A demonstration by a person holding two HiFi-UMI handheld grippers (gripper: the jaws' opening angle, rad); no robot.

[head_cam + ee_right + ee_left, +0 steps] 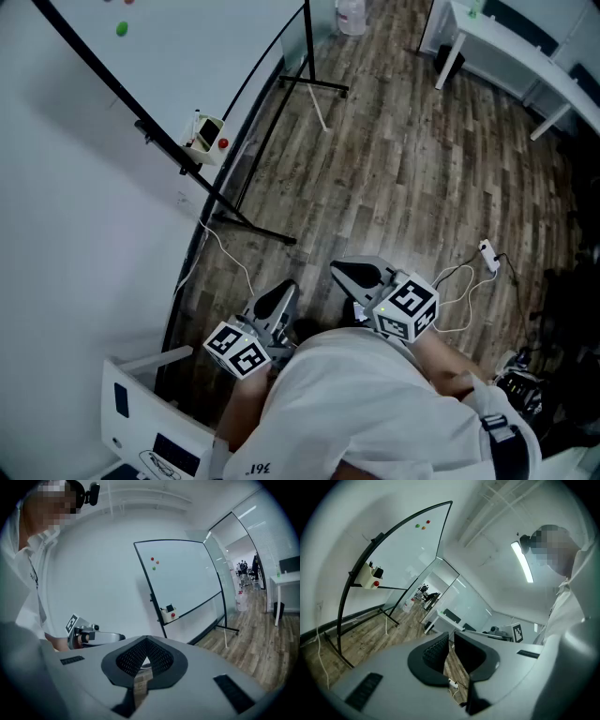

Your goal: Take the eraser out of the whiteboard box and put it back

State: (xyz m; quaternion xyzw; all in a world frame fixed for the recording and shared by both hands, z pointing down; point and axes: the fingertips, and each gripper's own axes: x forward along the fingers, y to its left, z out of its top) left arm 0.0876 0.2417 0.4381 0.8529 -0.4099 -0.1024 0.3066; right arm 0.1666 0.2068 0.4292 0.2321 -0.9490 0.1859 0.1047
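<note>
A wood-plank floor [403, 169] runs under a whiteboard [187, 578] on a black stand, and the whiteboard box [207, 138], pale with 1 red dot on its front, hangs on the board's lower rail. Well apart from that box, close against the person's white shirt, sit the 2 tools. The left gripper [278, 300] has its jaws pressed together on nothing and points level. The right gripper [361, 277], farther from the box than the left, has its ribbed pads meeting tip to tip, also empty, tipped slightly down.

The task appears not yet begun: the step in hand is the approach to the box. The next move likely calls for closing the gap, spreading 1 pair of jaws, and coming down onto the box's open top without knocking it along the rail.

The eraser [170, 607] seems to be the small dark block that stands out of the box's top; at this range its shape and material cannot be told.
</note>
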